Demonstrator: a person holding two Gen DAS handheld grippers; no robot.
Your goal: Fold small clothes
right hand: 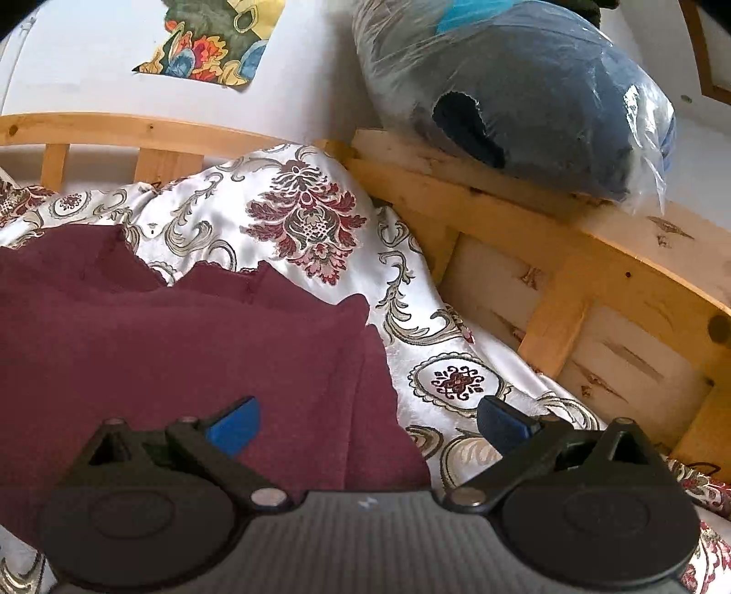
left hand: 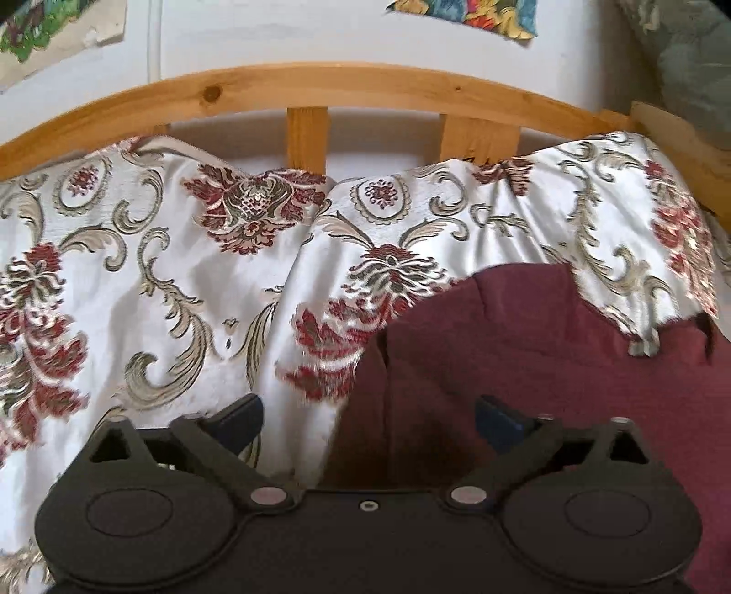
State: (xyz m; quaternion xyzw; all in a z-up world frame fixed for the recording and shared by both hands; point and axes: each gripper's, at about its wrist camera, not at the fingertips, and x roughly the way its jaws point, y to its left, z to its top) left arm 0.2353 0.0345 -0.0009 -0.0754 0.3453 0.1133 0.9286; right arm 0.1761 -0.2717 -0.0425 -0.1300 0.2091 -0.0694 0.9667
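Observation:
A dark red garment point(left hand: 525, 356) lies flat on the white floral bedspread point(left hand: 137, 274), at the lower right of the left wrist view. My left gripper point(left hand: 370, 420) stands open over the garment's left edge, with nothing pressed between its blue pads. In the right wrist view the same garment point(right hand: 182, 342) fills the left and middle, its scalloped top edge toward the headboard. My right gripper point(right hand: 368, 422) is open above the garment's right edge; its left pad is over the red cloth, its right pad over the bedspread point(right hand: 320, 219).
A wooden bed rail point(left hand: 320, 87) with slats runs along the far side, against a white wall with colourful pictures point(right hand: 214, 41). At the right, a wooden side frame point(right hand: 571, 256) carries a plastic-wrapped dark blue bundle point(right hand: 525, 96).

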